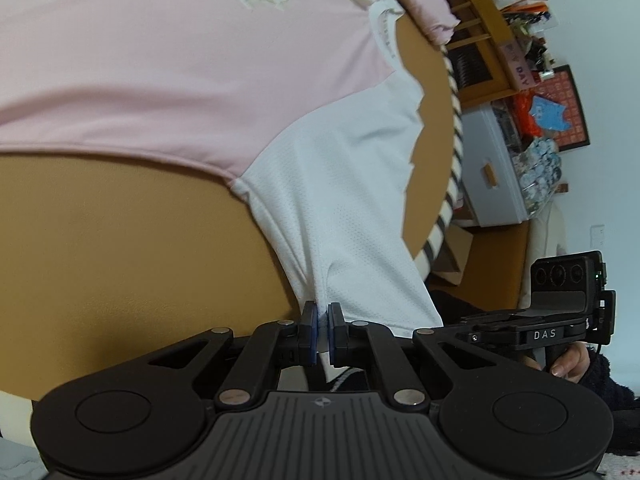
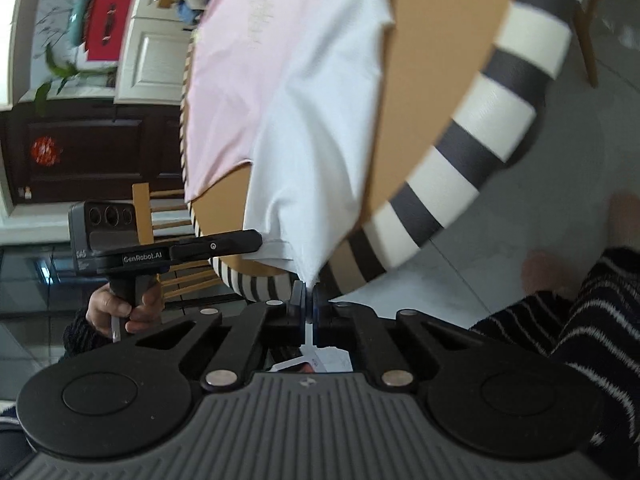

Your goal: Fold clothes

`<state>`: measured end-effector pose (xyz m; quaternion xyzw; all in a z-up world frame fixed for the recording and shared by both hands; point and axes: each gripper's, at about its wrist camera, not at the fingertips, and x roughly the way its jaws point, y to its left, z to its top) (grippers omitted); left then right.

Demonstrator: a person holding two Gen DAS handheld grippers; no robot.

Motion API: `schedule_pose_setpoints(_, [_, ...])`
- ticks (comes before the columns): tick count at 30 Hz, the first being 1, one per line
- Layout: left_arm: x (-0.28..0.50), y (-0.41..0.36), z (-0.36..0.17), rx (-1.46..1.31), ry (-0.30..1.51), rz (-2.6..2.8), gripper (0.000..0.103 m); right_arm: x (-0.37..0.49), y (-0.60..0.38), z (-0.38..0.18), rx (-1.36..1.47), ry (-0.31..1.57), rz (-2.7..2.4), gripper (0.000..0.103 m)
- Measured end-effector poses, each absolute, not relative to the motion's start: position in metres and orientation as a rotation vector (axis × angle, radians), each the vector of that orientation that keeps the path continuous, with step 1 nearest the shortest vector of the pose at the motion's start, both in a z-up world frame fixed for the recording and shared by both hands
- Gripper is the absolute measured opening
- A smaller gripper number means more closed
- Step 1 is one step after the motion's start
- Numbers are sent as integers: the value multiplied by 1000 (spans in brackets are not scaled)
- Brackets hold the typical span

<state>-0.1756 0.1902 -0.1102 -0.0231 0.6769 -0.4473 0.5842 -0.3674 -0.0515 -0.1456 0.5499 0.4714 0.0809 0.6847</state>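
Carefully, I am clamping both the left fingers (image 1: 322, 322) and right fingers (image 2: 307, 294) on the shirt (image 1: 340, 184) hem, pulling evenly toward six o'clock across the worktop (image 1: 120, 220).

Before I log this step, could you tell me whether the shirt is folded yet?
Not yet: the shirt lies spread on the table, white sleeve pulled outward.
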Motion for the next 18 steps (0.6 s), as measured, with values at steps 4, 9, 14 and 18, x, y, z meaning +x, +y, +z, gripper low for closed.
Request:
schedule_pose_setpoints(4, [-166,191,-98,-92,1569,-1033,5,-360,-65,-135,1232,1039,168,3])
schedule_pose_setpoints(9, [-141,181,-79,-139,1562,-994,5,-345,-88,-115,1255,976,151,3])
schedule_pose_setpoints(14, [-101,158,-73,-163,1569,-898,6,-309,-116,-97,1226,931,107,3])
schedule_pose_setpoints(18, [-64,139,-89,-253,1608,-799,6,-272,-143,-107,1258,933,48,3])
